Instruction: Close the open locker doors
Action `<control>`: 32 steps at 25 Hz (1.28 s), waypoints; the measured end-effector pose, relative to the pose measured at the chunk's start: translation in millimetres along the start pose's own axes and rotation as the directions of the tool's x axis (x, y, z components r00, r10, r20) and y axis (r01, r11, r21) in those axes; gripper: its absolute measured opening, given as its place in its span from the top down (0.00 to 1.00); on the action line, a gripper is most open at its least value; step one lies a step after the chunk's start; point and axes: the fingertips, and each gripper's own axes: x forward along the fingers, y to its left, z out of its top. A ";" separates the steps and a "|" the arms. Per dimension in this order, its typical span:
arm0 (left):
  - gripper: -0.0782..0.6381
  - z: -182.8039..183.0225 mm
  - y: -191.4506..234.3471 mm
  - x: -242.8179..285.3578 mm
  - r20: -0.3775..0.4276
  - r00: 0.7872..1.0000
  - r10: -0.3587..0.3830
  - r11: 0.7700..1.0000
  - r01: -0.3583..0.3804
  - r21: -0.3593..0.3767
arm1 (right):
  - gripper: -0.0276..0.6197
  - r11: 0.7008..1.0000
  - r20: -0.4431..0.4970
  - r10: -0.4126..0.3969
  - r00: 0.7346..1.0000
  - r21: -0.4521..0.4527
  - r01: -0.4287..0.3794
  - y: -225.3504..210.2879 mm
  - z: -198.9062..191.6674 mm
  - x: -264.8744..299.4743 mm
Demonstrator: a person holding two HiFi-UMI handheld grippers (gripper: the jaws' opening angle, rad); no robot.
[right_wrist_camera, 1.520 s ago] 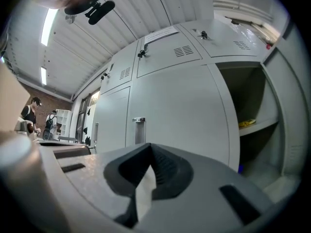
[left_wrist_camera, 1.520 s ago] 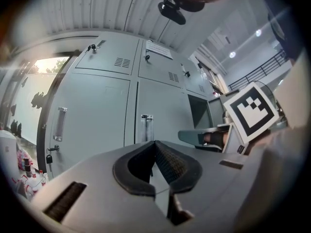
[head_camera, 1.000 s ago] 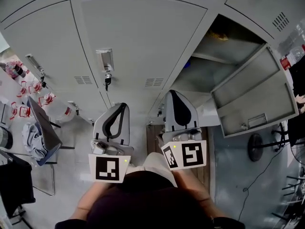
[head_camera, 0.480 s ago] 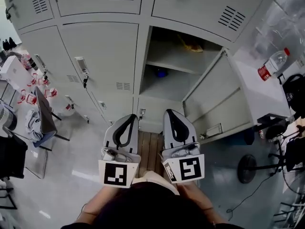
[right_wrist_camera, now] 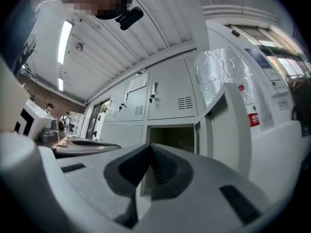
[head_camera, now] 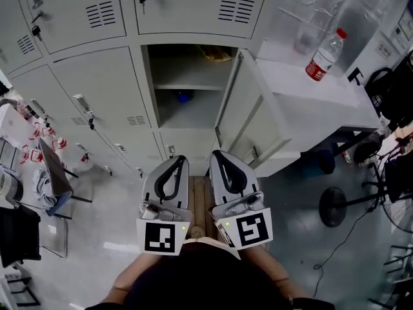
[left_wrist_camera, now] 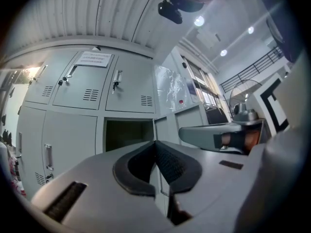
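One grey locker [head_camera: 187,86] stands open in the bank of shut lockers, its door [head_camera: 248,118] swung out to the right. Inside it, a blue thing [head_camera: 184,97] lies on the lower shelf and a yellow thing [head_camera: 216,53] higher up. My left gripper [head_camera: 179,161] and right gripper [head_camera: 216,155] are side by side just below the opening, both shut and empty, short of the locker. The left gripper view shows the opening [left_wrist_camera: 127,134] beyond the closed jaws [left_wrist_camera: 155,143]. Past the right gripper [right_wrist_camera: 149,147], its own view shows the opening [right_wrist_camera: 171,139] and the door [right_wrist_camera: 216,125] to its right.
A water bottle [head_camera: 324,55] stands on a white table [head_camera: 303,105] right of the open door. A fan base [head_camera: 332,206] and cables lie on the floor at the right. A chair [head_camera: 55,173] and clutter are at the left. Wooden boards [head_camera: 200,199] lie under the grippers.
Both grippers have swung across the locker bank with the view. The open locker, earlier at the upper right, is now straight ahead of them. Both jaws stay shut.
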 end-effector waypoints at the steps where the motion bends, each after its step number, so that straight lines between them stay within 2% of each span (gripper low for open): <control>1: 0.89 0.8 -5.5 3.4 0.003 1.000 -0.013 1.000 0.013 0.007 | 0.95 1.000 -0.003 -0.010 1.000 -0.008 0.010 -5.7 -0.5 -5.1; 8: 0.89 -6.9 -56.7 20.9 0.009 0.993 -0.115 0.993 0.115 0.001 | 0.95 0.994 -0.040 -0.104 0.994 0.009 0.104 -50.5 -19.8 -52.1; 12: 0.89 -13.5 -83.4 29.4 0.007 0.988 -0.151 0.988 0.151 -0.013 | 0.95 0.994 -0.039 -0.112 0.993 0.010 0.112 -74.2 -24.0 -74.9; 16: 0.89 -18.8 -105.2 35.7 -0.009 0.983 -0.185 0.983 0.185 -0.002 | 0.95 0.996 -0.040 -0.081 0.996 0.042 0.083 -94.5 -33.1 -91.5; 20: 0.89 -23.5 -117.5 39.8 -0.013 0.981 -0.195 0.981 0.195 -0.006 | 0.95 0.995 -0.060 -0.005 0.998 0.100 0.011 -105.3 -49.9 -97.5; 25: 0.89 -28.6 -124.9 39.7 -0.037 0.980 -0.194 0.981 0.195 0.001 | 0.92 0.976 -0.065 0.144 0.988 0.172 -0.131 -107.4 -69.3 -98.8; 28: 0.89 -31.0 -124.8 37.2 -0.046 0.982 -0.183 0.983 0.183 0.003 | 0.88 0.956 -0.071 0.239 0.968 0.192 -0.222 -105.8 -80.7 -97.8; 32: 0.89 -34.1 -124.7 34.4 -0.056 0.984 -0.170 0.985 0.171 0.010 | 0.82 0.910 -0.071 0.369 0.927 0.230 -0.345 -104.0 -93.2 -94.0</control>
